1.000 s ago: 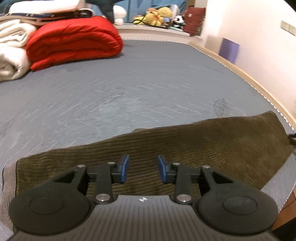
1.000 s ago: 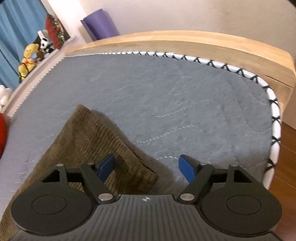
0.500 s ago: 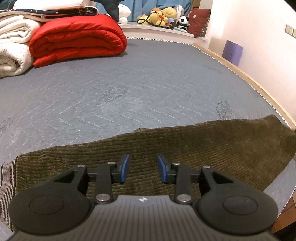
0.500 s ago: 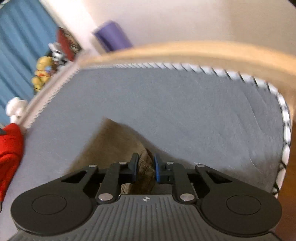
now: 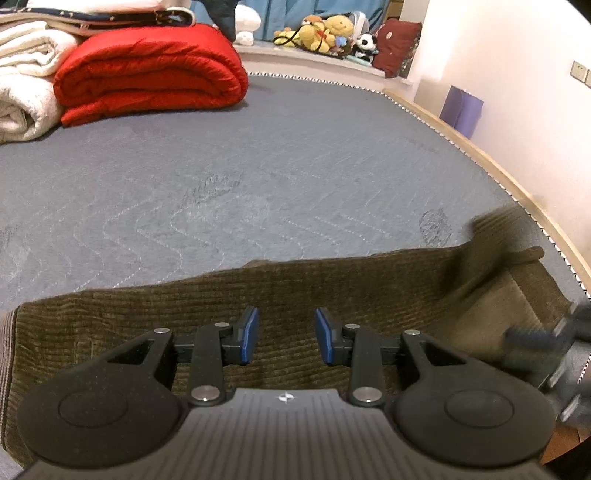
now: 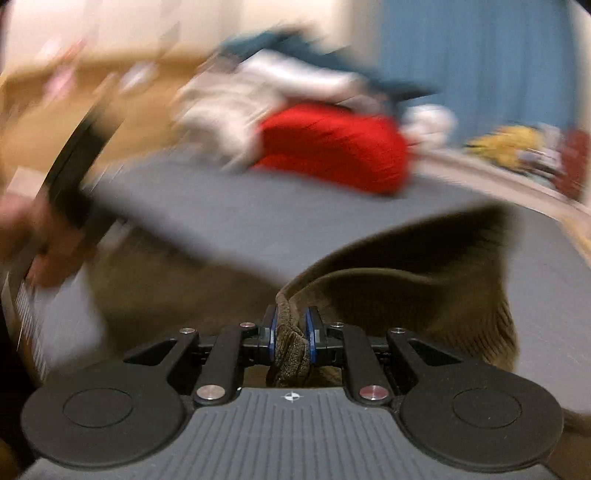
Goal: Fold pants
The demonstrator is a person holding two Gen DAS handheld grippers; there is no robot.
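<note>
Olive corduroy pants (image 5: 332, 288) lie stretched across the near edge of the grey mattress (image 5: 258, 177). My left gripper (image 5: 286, 336) hovers over their middle, open, with nothing between its blue pads. My right gripper (image 6: 291, 332) is shut on a bunched hem of the pants (image 6: 291, 347). The lifted leg (image 6: 461, 306) drapes away from that hem to the right. In the left wrist view the right gripper (image 5: 535, 343) is a blur at the right edge, where the pant leg (image 5: 491, 258) is raised and turned over. The right wrist view is heavily blurred.
A folded red quilt (image 5: 147, 70) and white blankets (image 5: 26, 85) sit at the far left of the mattress. Stuffed toys (image 5: 325, 31) line the far ledge. The wooden bed edge (image 5: 517, 192) and a purple object (image 5: 461, 110) are on the right. A hand (image 6: 40, 236) shows at left.
My right gripper closed on the pant hem, then swung across and upward with it, rolling as it went, so the leg end lifts and folds over. My left gripper stayed put and open.
</note>
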